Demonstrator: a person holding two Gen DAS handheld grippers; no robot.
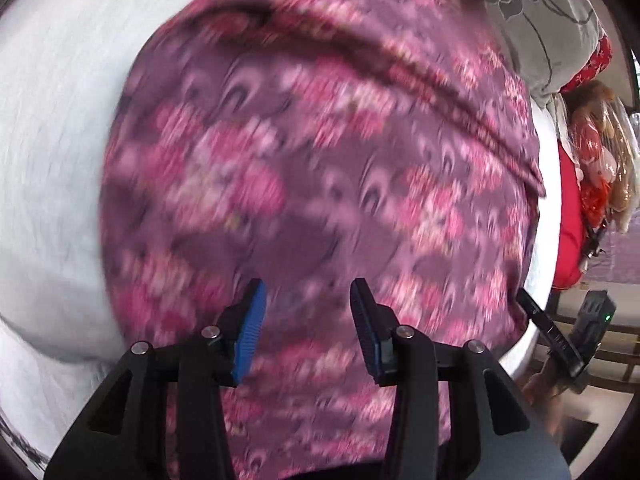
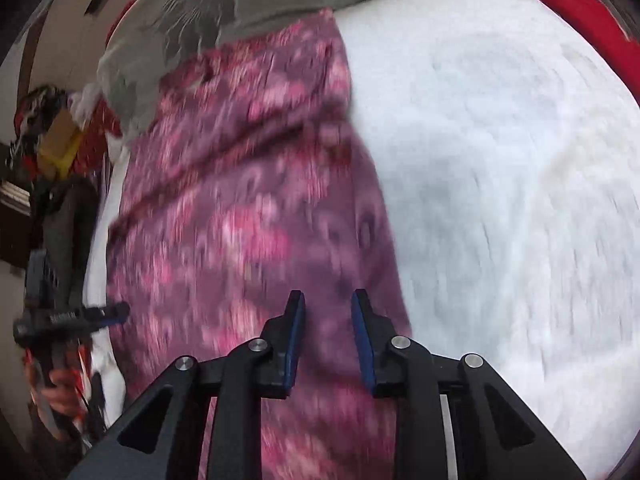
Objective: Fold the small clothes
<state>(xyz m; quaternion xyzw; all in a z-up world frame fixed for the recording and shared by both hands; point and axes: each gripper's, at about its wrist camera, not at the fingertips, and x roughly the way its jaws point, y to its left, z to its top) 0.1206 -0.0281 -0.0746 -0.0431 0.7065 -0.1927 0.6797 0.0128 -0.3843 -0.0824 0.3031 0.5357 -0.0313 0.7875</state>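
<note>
Purple floral garment (image 1: 320,184) is lying lengthwise ahead, directly beneath both the left gripper (image 1: 306,328) and the right gripper (image 2: 328,336), their jaws parted and grasping nothing.

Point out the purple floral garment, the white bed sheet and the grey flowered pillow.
purple floral garment (image 1: 320,168): left wrist view, middle of the cloth.
white bed sheet (image 2: 500,184): right wrist view, bare stretch right of the garment.
grey flowered pillow (image 2: 208,12): right wrist view, on its dark flower print.

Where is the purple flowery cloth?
The cloth lies spread on the white sheet, filling the middle of the left wrist view. Its far end reaches the grey pillow, and both open grippers hang just above it.
</note>
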